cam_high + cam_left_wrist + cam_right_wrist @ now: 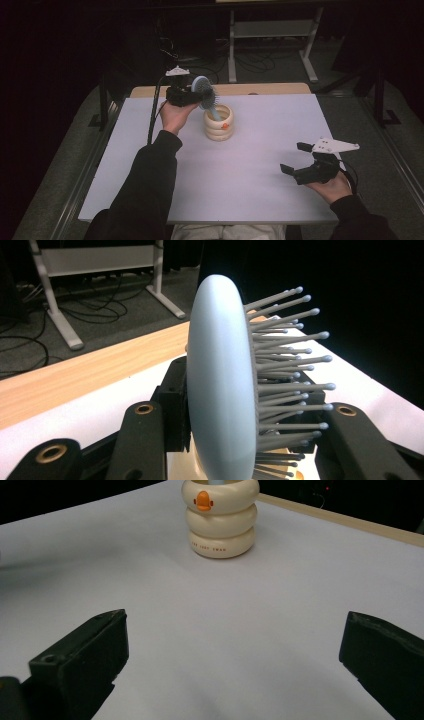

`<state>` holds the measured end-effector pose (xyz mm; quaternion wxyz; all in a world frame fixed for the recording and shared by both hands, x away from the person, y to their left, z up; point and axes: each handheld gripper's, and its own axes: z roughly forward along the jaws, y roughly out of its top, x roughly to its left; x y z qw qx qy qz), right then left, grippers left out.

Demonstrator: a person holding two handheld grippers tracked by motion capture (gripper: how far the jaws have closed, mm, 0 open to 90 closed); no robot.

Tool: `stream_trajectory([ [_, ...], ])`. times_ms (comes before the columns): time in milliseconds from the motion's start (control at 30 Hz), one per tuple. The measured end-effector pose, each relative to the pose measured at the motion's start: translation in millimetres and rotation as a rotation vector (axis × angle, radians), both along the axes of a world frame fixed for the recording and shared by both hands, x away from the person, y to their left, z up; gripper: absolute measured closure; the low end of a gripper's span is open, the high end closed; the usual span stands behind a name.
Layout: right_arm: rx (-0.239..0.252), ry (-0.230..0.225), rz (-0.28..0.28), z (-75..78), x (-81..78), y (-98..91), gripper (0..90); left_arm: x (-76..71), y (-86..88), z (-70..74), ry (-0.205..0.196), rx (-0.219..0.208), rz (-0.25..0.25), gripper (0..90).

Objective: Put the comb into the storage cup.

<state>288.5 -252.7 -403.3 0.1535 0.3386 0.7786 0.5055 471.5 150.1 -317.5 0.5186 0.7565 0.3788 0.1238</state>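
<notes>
Pale blue oval plastic hairbrush (204,92) clamped in left tool (192,95), handle down inside cream ringed ceramic cup (218,122).
Cup stands mid-back on white bench (240,170); right tool (295,160) near right edge, jaws wide apart, holding nothing.

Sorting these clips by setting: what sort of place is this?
Probably a lab or test room, not a home: a white-topped table, loose cables on the floor and a bare metal stand behind it, in dark surroundings.

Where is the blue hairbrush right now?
In the high view, the hairbrush is far left of centre, clamped in the left tool, its handle inside the cream holder.
</notes>
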Motion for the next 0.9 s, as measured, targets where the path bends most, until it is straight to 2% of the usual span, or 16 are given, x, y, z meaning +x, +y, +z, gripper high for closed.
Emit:
stream_trajectory([
  [200,0.000,0.003,-0.006,-1.7,-0.9,-1.5,0.0,3.8,0.1,-13.3,0.025,-0.020,0.007,54.6],
  [233,0.003,0.005,-0.007,-2.0,-0.9,-2.1,0.0,4.0,1.3,-14.7,0.026,-0.037,0.014,54.5],
  [500,0.009,0.005,-0.013,-2.9,-1.4,-4.9,0.0,7.7,9.8,-20.2,0.057,-0.089,0.031,53.9],
  [733,0.011,0.018,-0.011,-3.9,-0.9,-5.0,0.0,7.6,14.9,-23.1,0.050,-0.085,0.038,49.9],
  [900,0.009,0.025,0.003,-4.8,-0.4,-4.6,0.0,6.2,13.8,-23.0,0.038,-0.067,0.031,43.1],
])
